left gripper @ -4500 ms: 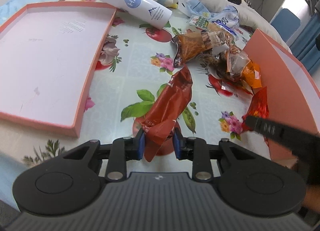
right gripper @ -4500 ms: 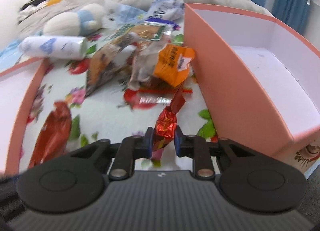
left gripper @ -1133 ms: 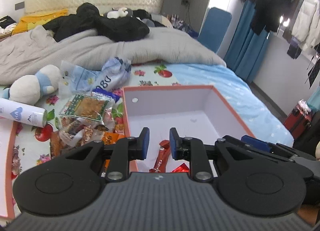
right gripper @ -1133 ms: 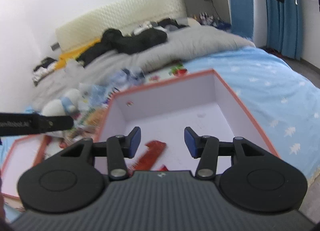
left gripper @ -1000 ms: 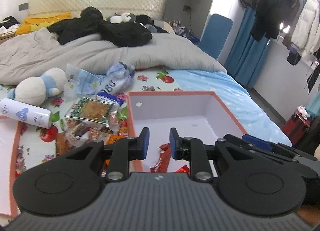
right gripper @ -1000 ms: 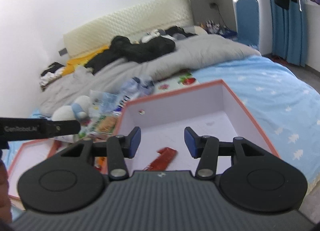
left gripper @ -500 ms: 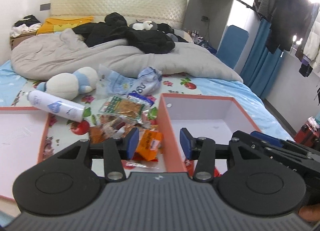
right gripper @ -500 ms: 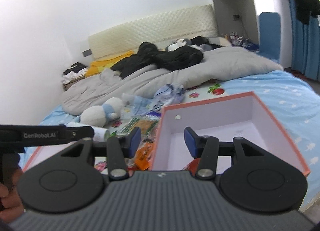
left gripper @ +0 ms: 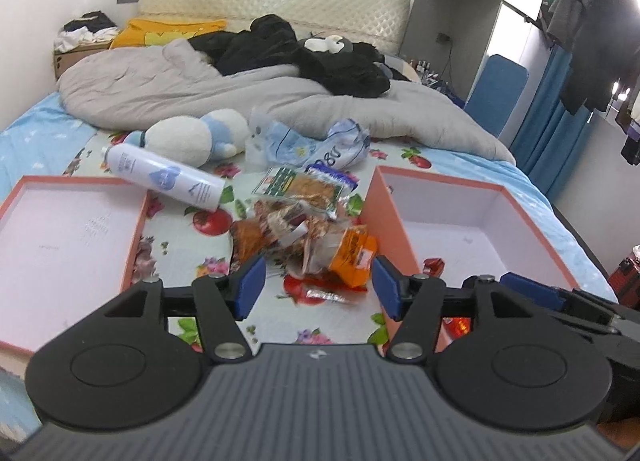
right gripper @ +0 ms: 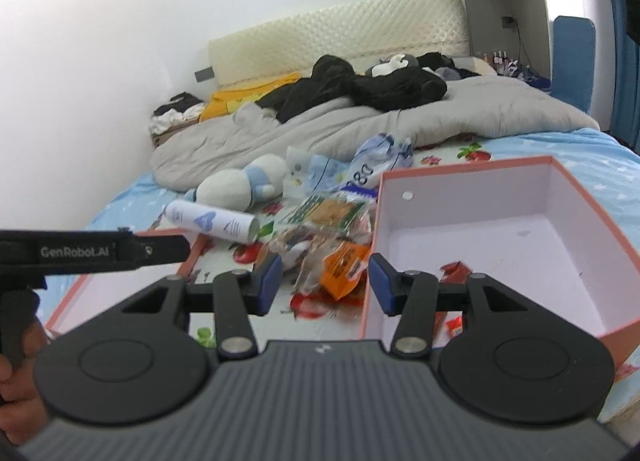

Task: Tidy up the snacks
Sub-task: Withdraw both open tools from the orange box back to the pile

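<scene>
The left gripper [left gripper: 318,287] is empty and its jaws are opening; the right gripper [right gripper: 322,279] stands half wide and empty too. Both hang above the flowered cloth, just left of the box [left gripper: 472,217], which already holds a few red snacks [left gripper: 434,264]. The pile of snacks [left gripper: 312,229] lies touching the box's left wall. The orange packet [left gripper: 354,255] sits on top, so a grip on it may drag its neighbours or slip on the smooth foil. Left of the pile lies a white bottle [left gripper: 168,181], which could roll if pushed. Beyond the box, a soft toy [left gripper: 196,141] and the grey blanket [left gripper: 168,85] are not snacks; a careless grab there would be wrong.
</scene>
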Demonstrator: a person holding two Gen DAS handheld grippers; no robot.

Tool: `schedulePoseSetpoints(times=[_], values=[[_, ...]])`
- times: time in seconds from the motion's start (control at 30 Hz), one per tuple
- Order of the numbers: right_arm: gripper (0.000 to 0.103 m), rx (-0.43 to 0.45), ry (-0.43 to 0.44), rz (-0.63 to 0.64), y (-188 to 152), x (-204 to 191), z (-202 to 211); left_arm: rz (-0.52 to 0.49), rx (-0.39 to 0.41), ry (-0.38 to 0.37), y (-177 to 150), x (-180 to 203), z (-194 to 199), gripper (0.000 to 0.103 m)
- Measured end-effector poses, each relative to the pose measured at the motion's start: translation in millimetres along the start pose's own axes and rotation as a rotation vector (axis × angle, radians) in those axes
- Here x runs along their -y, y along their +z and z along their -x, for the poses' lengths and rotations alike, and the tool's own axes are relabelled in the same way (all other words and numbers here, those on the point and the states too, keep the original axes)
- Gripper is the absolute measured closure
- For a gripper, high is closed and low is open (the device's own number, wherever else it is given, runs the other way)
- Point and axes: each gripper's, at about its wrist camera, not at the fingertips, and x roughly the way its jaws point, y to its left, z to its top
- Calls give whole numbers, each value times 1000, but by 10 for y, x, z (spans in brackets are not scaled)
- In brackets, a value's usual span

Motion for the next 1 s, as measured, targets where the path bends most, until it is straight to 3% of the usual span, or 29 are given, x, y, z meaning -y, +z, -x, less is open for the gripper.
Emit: schedulePoseSetpoints(times=[0.47,0.57,1.0], values=[[52,-67,6,8,-436,-293,-24,46,-92,51,-387,-321,0,26],[52,-86,14,0,-518,-317,-45,64,-105,53,-436,-382,-23,18],[52,-109,-15,17,-562,-447,-318,84,-121,56,-408,-540,-331,15]])
